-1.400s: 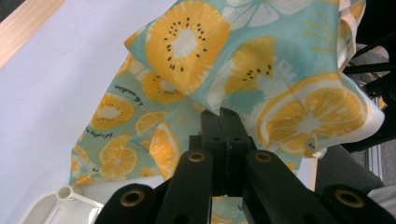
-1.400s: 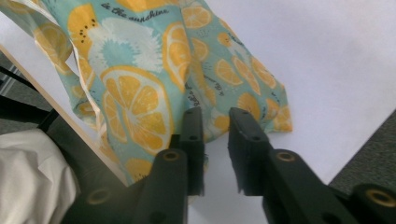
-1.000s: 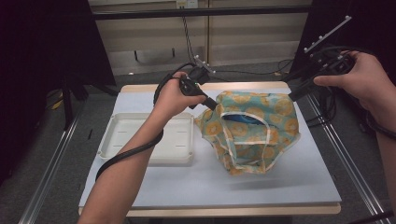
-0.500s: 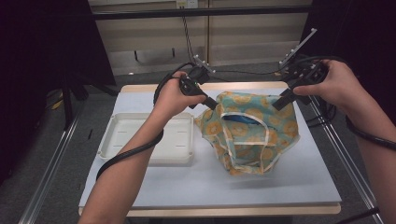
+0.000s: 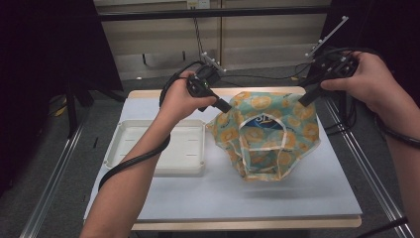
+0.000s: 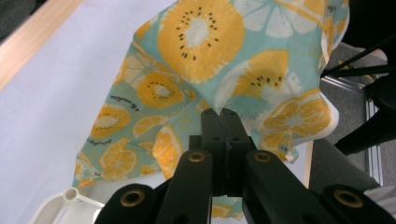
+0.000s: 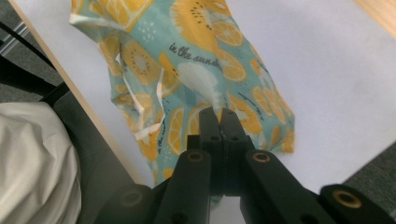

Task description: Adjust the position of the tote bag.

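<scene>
Now, going from the left, a white tray (image 5: 156,148) sits bare on the pale table (image 5: 198,193), with nothing in it. Beside it, the left gripper (image 5: 229,107) is clamped on the left upper edge of a fruit-print bag (image 5: 267,139) — in the left gripper view its jaws (image 6: 223,114) are pressed flat together with the printed film pinched at their tips. The bag stands near the middle of the table, its mouth held up and partly spread, and something dark with blue lettering seems to lie inside, though the high view is too small to tell what. At the right, the right gripper (image 5: 303,99) has just been closing: a second ago it hung off to the side with nothing between its jaws, and it has since come in to the bag's right upper edge and shut there. In the right gripper view its jaws (image 7: 218,114) meet on the film. Both sides of the opening are now held — so I judge the bag ready to be pulled open or lifted.
</scene>
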Tool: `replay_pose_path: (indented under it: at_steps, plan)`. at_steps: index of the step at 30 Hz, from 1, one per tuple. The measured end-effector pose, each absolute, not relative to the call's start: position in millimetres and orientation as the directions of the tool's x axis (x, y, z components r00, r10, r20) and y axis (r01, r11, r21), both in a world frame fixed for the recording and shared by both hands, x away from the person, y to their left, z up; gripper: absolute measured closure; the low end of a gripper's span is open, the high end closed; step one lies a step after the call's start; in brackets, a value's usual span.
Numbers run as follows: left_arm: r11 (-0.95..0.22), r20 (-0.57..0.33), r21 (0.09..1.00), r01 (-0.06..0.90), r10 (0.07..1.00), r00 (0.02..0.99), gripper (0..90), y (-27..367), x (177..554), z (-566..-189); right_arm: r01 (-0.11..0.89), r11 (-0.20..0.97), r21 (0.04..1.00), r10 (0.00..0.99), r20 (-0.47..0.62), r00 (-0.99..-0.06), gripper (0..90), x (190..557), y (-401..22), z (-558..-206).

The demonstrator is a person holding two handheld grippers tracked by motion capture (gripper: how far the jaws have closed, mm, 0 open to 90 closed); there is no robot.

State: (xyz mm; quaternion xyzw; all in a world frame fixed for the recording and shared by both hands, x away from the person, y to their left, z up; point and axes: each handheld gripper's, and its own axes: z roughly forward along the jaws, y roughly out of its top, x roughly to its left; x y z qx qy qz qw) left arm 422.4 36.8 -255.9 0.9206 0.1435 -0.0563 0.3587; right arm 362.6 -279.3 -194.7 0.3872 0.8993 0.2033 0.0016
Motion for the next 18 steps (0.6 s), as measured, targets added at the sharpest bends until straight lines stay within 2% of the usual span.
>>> replay_pose_path:
  at_steps: [8,13,18]
  plan:
    - [-0.686,-0.206,0.658,0.311,0.234,0.95,90.0,32,429,-242,0.709,0.577,0.405,0.713,0.173,-0.679,90.0,371,-291,-186]
    - [-0.7,-0.205,0.634,0.33,0.26,0.944,90.0,24,438,-255,0.731,0.528,0.433,0.726,0.217,-0.653,90.0,382,-297,-196]
    - [-0.73,-0.215,0.595,0.335,0.257,0.942,90.0,17,442,-273,0.751,0.515,0.414,0.732,0.243,-0.636,90.0,390,-293,-214]
